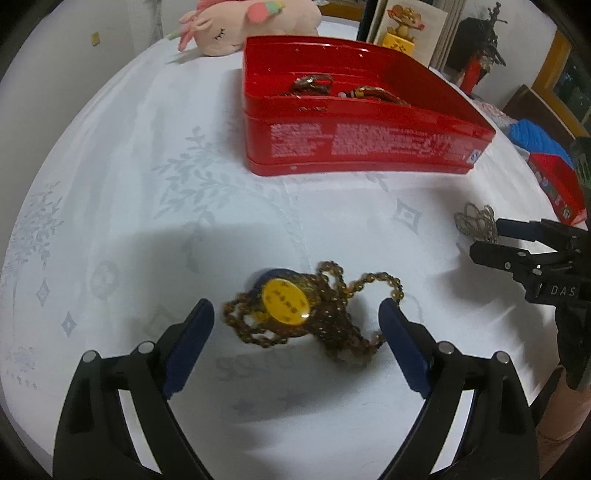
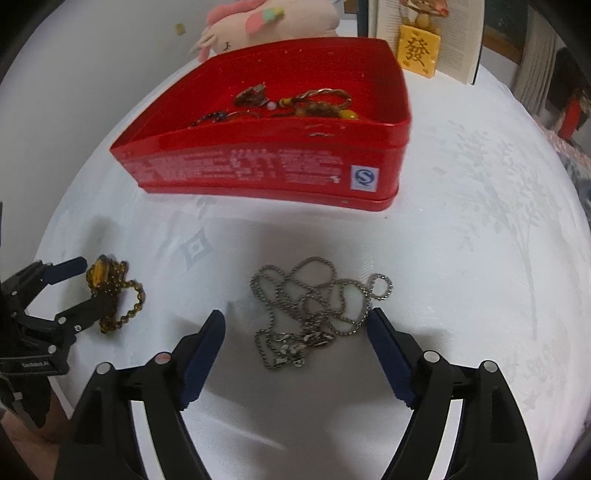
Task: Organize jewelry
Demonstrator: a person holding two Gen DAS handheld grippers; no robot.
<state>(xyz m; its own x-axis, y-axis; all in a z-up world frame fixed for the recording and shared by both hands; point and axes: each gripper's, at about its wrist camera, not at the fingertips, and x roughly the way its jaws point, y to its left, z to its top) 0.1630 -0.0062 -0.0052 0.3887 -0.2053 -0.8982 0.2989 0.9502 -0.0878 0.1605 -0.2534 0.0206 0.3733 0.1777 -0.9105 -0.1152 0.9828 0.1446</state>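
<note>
A brown bead necklace with a yellow oval pendant (image 1: 291, 304) lies on the white tablecloth between the open fingers of my left gripper (image 1: 297, 314); it also shows in the right wrist view (image 2: 110, 291). A tangled silver chain (image 2: 314, 310) lies between the open fingers of my right gripper (image 2: 297, 325); it also shows in the left wrist view (image 1: 476, 221). Neither gripper holds anything. A red tin (image 1: 354, 144) stands behind, open, with several jewelry pieces (image 2: 295, 103) inside.
A pink plush toy (image 1: 251, 26) lies behind the tin. An open book with a yellow figure (image 2: 421, 48) stands at the back right. A red box and a blue item (image 1: 546, 155) sit at the table's right edge.
</note>
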